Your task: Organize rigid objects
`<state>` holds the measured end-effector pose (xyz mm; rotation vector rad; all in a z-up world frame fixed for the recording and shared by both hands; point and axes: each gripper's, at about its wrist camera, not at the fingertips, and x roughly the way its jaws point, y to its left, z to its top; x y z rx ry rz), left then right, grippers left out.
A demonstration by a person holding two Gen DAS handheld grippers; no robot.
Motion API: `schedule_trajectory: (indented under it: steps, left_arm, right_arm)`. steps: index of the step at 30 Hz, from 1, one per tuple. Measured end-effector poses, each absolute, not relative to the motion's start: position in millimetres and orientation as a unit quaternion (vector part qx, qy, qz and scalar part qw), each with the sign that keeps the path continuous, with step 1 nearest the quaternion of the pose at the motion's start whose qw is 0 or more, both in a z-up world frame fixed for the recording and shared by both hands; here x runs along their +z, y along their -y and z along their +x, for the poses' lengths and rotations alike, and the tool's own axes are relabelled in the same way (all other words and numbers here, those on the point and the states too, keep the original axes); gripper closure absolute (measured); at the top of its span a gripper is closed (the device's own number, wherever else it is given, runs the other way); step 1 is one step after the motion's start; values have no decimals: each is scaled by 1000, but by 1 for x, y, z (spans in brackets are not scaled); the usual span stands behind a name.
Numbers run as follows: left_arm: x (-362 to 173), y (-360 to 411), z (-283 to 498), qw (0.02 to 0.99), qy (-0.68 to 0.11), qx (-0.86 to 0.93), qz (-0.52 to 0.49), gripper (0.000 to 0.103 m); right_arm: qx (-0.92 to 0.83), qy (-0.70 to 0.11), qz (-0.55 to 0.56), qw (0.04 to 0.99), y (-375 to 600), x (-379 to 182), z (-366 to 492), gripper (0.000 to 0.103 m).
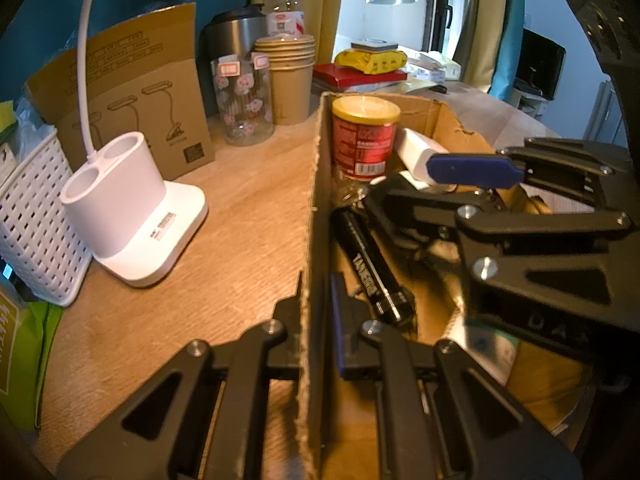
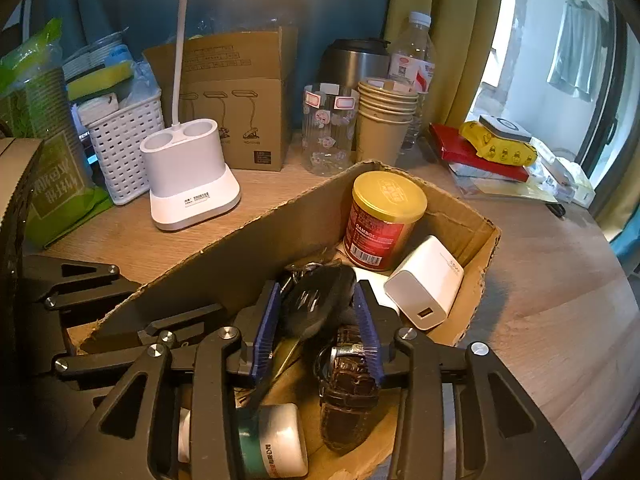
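An open cardboard box [image 2: 240,240] on the wooden desk holds a red can with a gold lid [image 2: 380,220], a white charger [image 2: 426,282], a black marker [image 1: 372,264], a brown leather watch [image 2: 348,384], a white and green tube [image 2: 272,440] and a black car key [image 2: 316,304]. My left gripper [image 1: 316,344] is shut on the box's left wall [image 1: 316,208]. My right gripper [image 2: 316,320] is inside the box with its blue pads [image 2: 266,328] closed on the black car key. The right gripper also shows in the left wrist view [image 1: 460,184].
A white lamp base with two cups [image 2: 190,176] stands left of the box. Behind it are a white basket [image 2: 124,152], a lamp carton [image 2: 236,100], a clear jar [image 2: 328,132], stacked paper cups [image 2: 384,124], a steel mug [image 2: 356,60] and a water bottle [image 2: 416,64].
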<state>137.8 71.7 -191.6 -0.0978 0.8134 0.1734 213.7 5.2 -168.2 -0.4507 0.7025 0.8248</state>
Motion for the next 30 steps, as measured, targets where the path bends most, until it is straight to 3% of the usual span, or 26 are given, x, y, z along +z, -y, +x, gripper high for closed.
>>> schedule_trajectory:
  steps: [2, 5, 30]
  left_arm:
    - [-191, -72, 137, 913, -395, 84, -49, 93]
    - [-191, -71, 136, 913, -396, 84, -49, 93]
    - [-190, -72, 136, 913, -396, 85, -49, 93]
  right_arm:
    - [392, -330, -212, 832, -5, -167, 212, 53]
    - [393, -329, -210, 833, -3, -166, 210, 52]
    - [351, -304, -162, 871, 42, -143, 214, 48]
